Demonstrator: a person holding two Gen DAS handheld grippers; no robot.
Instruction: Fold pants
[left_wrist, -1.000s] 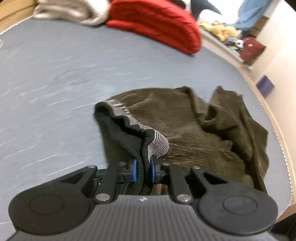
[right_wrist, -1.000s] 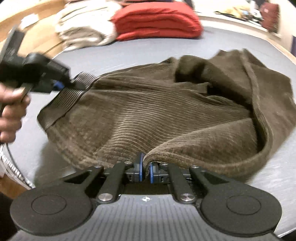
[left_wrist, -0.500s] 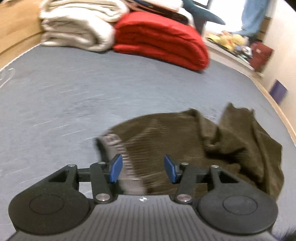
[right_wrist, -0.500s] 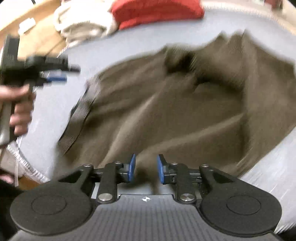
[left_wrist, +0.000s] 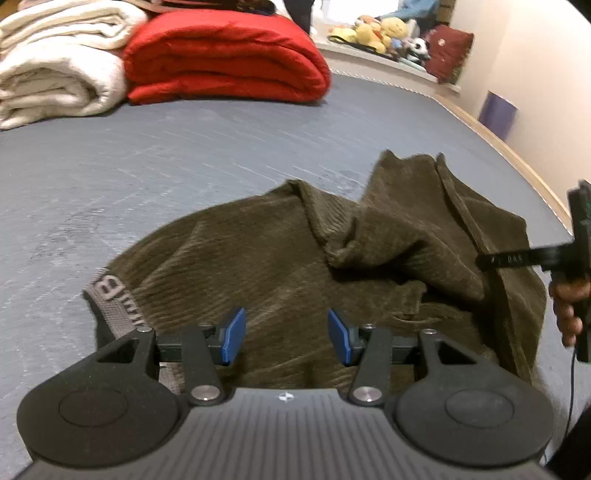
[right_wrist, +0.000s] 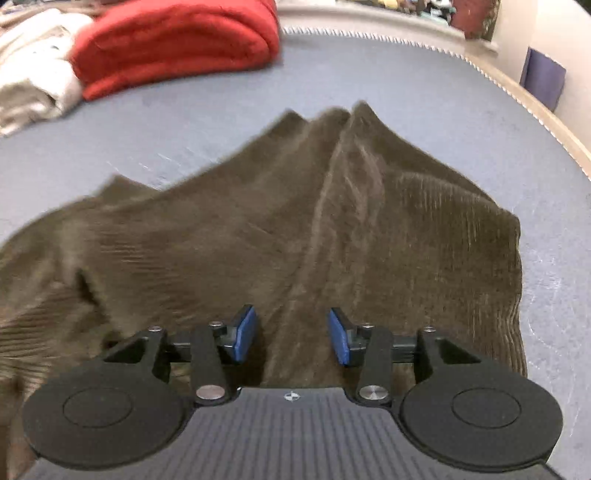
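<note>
The brown corduroy pants (left_wrist: 295, 258) lie crumpled on the grey bed (left_wrist: 147, 166), spread just ahead of and beneath both claws. The left claw (left_wrist: 286, 341) is released, gripping nothing. The right claw (right_wrist: 291, 339) is closing, its blue pads (right_wrist: 243, 334) clear of the fabric ridge between them.

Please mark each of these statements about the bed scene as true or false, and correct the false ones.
1. The brown corduroy pants lie on the grey bed surface. True.
2. The left gripper is clamped on the waistband. False: its blue pads stand apart, gripping nothing.
3. A red folded blanket lies beside a white one at the far end. True.
4. The pants are neatly folded. False: they are rumpled, with raised folds.
5. The right gripper holds the red blanket. False: its jaws are closing above the pants, pressing nothing.
</note>
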